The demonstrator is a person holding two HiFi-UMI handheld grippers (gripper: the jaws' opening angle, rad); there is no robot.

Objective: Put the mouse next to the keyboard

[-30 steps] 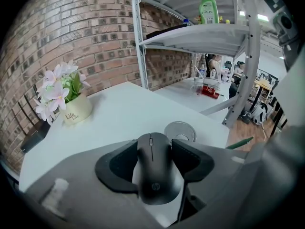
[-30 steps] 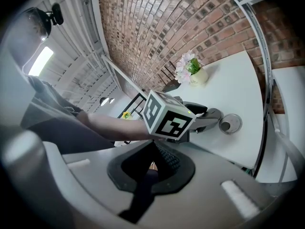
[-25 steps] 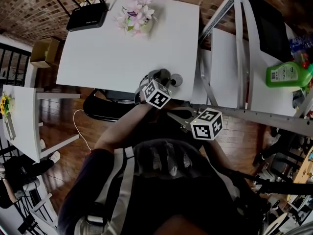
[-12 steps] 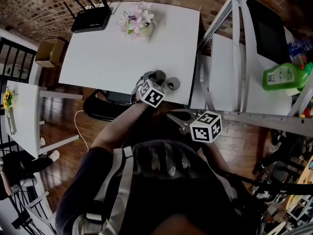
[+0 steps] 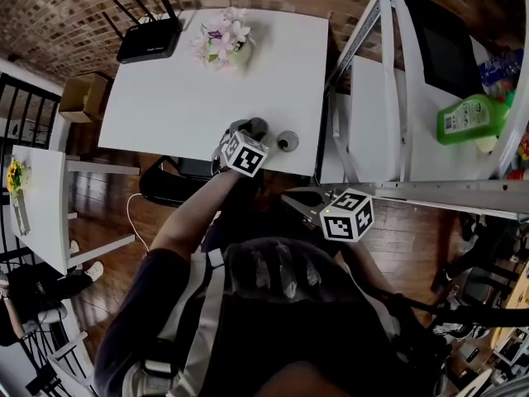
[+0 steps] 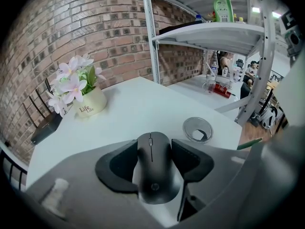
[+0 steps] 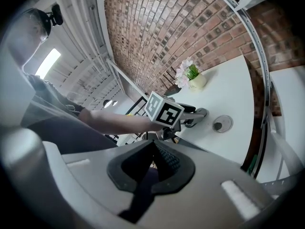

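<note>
We find the left gripper clamped on the black mouse at the white surface's near edge. The right gripper has its jaws together and holds nothing. No keyboard is visible, so the placement is not yet done.

We see a white table bearing 1 black router at its far corner, 1 flower pot near it, and 1 round grommet by the near edge.
</note>
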